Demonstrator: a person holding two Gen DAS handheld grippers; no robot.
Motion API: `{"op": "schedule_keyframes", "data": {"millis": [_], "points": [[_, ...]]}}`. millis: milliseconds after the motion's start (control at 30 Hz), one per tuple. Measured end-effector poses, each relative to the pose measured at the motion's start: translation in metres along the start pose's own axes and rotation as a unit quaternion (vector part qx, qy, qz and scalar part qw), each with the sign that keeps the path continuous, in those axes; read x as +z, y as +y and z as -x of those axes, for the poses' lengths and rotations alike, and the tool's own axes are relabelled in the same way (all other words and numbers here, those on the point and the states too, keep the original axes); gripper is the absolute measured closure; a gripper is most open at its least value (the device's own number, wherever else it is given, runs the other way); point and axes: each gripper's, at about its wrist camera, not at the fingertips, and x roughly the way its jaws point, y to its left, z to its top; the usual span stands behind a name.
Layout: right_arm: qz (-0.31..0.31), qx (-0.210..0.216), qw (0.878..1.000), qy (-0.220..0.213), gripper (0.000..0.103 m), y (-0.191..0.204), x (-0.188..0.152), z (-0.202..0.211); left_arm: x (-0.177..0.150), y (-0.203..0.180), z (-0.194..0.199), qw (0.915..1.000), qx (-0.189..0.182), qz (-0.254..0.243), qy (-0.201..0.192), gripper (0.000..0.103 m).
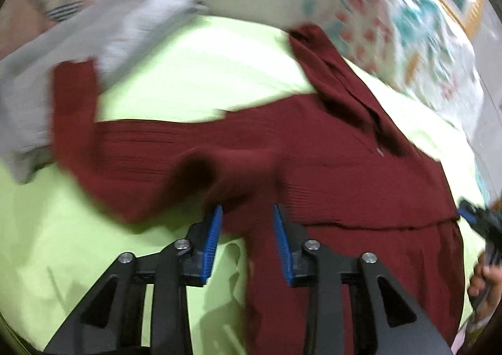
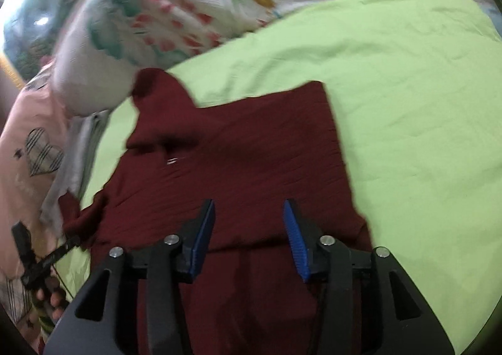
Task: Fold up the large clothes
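Observation:
A dark red knitted garment (image 1: 313,166) lies spread on a light green sheet (image 1: 204,72), one sleeve stretching left and another part running to the back right. My left gripper (image 1: 248,210) hovers over its middle; the blue pads stand apart and do not press on the cloth. In the right wrist view the same red garment (image 2: 235,151) fills the centre, and my right gripper (image 2: 249,207) is open above it with only cloth lying below. At the right edge of the left wrist view, the right gripper (image 1: 480,223) shows with a hand (image 1: 484,279) on it.
A grey garment (image 1: 62,57) lies crumpled at the back left, touching the red sleeve. A white floral quilt (image 2: 188,10) is bunched along the back. Pink bedding with a striped heart (image 2: 40,151) is at the left. Bare green sheet (image 2: 408,88) extends to the right.

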Motion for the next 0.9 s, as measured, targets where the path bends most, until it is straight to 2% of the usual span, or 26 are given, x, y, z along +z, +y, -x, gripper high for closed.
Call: {"op": "schedule_keyframes", "data": {"millis": [67, 167, 267, 467, 533, 567, 600, 633, 700, 767, 900], "points": [[0.009, 0.011, 1.0, 0.002, 0.049, 0.012, -0.01, 0.006, 0.007, 0.03, 0.009, 0.999, 0.029, 0.03, -0.014, 0.052], [0.016, 0.027, 0.999, 0.018, 0.049, 0.029, -0.024, 0.006, 0.021, 0.078, 0.013, 0.9929, 0.077, 0.088, -0.023, 0.049], [0.019, 0.042, 0.998, 0.03, 0.049, 0.043, -0.04, 0.006, 0.032, 0.117, 0.012, 0.9868, 0.083, 0.136, -0.028, 0.048], [0.027, 0.054, 0.997, 0.052, 0.048, 0.06, -0.058, 0.002, 0.056, 0.14, -0.027, 0.9853, 0.105, 0.135, -0.01, 0.046], [0.029, 0.058, 0.996, 0.055, 0.048, 0.063, -0.062, 0.002, 0.064, 0.146, -0.038, 0.9847, 0.1, 0.142, -0.01, 0.047], [0.031, 0.059, 0.996, 0.055, 0.048, 0.065, -0.063, 0.003, 0.068, 0.149, -0.042, 0.9842, 0.098, 0.147, -0.01, 0.053], [0.032, 0.061, 0.996, 0.055, 0.048, 0.066, -0.064, 0.004, 0.07, 0.151, -0.043, 0.9842, 0.095, 0.149, -0.013, 0.082], [0.031, 0.061, 0.996, 0.055, 0.048, 0.067, -0.066, 0.005, 0.073, 0.15, -0.046, 0.9844, 0.097, 0.147, -0.013, 0.101], [0.028, 0.06, 0.996, 0.054, 0.048, 0.065, -0.068, 0.007, 0.078, 0.144, -0.042, 0.9857, 0.094, 0.138, -0.021, 0.1], [0.024, 0.058, 0.997, 0.052, 0.048, 0.063, -0.069, 0.008, 0.079, 0.128, -0.029, 0.9882, 0.085, 0.118, -0.047, 0.1], [0.009, 0.06, 0.997, 0.05, 0.048, 0.055, -0.072, 0.009, 0.08, 0.087, -0.001, 0.9908, 0.048, 0.089, -0.09, 0.101]]}}
